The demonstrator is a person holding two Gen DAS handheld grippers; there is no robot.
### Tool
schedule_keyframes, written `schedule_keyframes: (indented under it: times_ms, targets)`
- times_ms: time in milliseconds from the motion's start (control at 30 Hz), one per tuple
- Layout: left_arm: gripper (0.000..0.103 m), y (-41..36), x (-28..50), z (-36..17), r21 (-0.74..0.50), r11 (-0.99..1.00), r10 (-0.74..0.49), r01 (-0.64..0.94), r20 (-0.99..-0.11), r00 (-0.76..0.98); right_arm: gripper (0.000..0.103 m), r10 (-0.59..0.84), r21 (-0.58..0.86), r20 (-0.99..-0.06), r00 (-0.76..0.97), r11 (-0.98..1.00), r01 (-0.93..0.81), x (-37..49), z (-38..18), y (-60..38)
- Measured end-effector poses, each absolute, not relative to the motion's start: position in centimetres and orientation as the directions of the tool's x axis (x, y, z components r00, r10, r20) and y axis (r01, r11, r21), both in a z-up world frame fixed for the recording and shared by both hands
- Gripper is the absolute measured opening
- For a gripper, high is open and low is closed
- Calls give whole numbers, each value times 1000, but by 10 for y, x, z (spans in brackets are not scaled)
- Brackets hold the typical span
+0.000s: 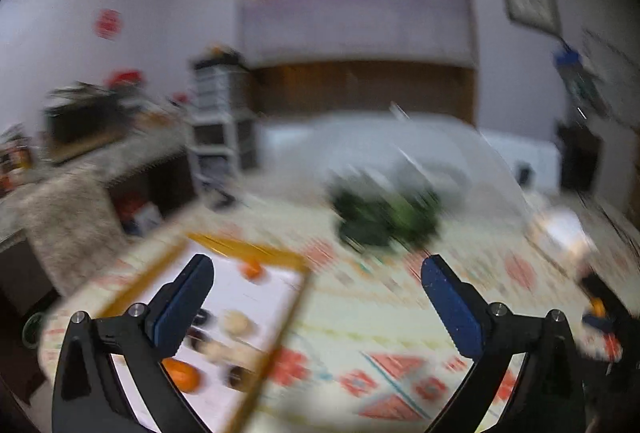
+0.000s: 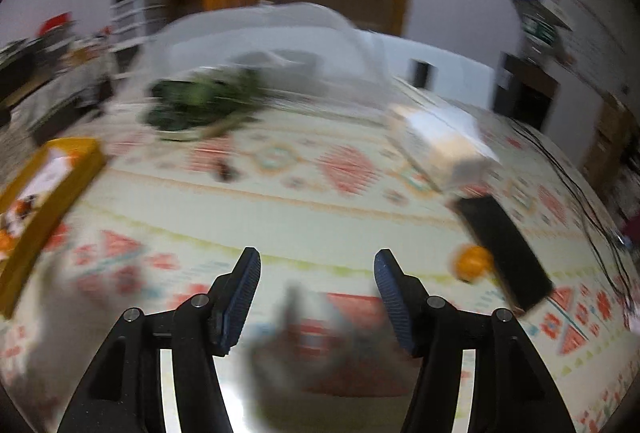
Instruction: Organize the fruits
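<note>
A yellow-rimmed tray (image 1: 280, 261) with a white floor lies at the lower left in the left wrist view. It holds an orange fruit (image 1: 252, 269), a second orange one (image 1: 182, 375), pale round pieces (image 1: 238, 321) and dark small ones. My left gripper (image 1: 318, 262) is open wide over the tray's right edge, with nothing between its fingers. In the right wrist view the right gripper (image 2: 317, 254) is open above the patterned tablecloth (image 2: 320, 201). A loose orange fruit (image 2: 472, 263) lies to its right, beside a black flat object (image 2: 504, 253). The tray (image 2: 44, 193) sits far left.
Dark green leaves on a plate (image 2: 200, 105) lie at the back under a clear dome (image 2: 280, 33). A white box (image 2: 440, 141) stands at the right, cables (image 2: 580, 201) beyond it. A blurred grey smear (image 2: 316, 337) shows low between the right fingers. Both views are motion-blurred.
</note>
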State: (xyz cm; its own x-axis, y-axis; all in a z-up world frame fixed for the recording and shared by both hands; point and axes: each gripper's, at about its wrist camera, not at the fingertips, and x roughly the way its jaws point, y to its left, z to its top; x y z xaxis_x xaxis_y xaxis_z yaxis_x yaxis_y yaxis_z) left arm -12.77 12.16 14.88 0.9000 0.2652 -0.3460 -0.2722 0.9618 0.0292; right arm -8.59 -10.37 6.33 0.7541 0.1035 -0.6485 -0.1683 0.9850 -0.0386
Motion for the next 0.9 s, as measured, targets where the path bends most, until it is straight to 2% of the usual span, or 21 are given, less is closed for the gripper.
schedule_keyframes:
  times_ms: [100, 233, 333, 633, 900]
  targets:
    - [103, 150, -149, 158, -8, 932, 343, -363, -304, 889, 68, 208, -25, -635, 744, 957, -289, -95, 71, -55]
    - [103, 185, -163, 152, -54, 905, 378, -421, -347, 858, 70, 330, 3, -629, 704, 906, -422, -109, 76, 3]
    - [103, 204, -168, 141, -32, 882, 424, -470, -383, 821, 70, 382, 18, -638, 669, 876, -483, -119, 73, 38]
    - [103, 255, -177, 108, -105, 876, 349, -471, -537, 768, 70, 387, -4, -680, 622, 847, -531, -135, 59, 91]
    - [103, 279, -191, 94, -116, 853, 368, -508, -556, 745, 71, 376, -45, -701, 606, 825, -563, -147, 56, 125]
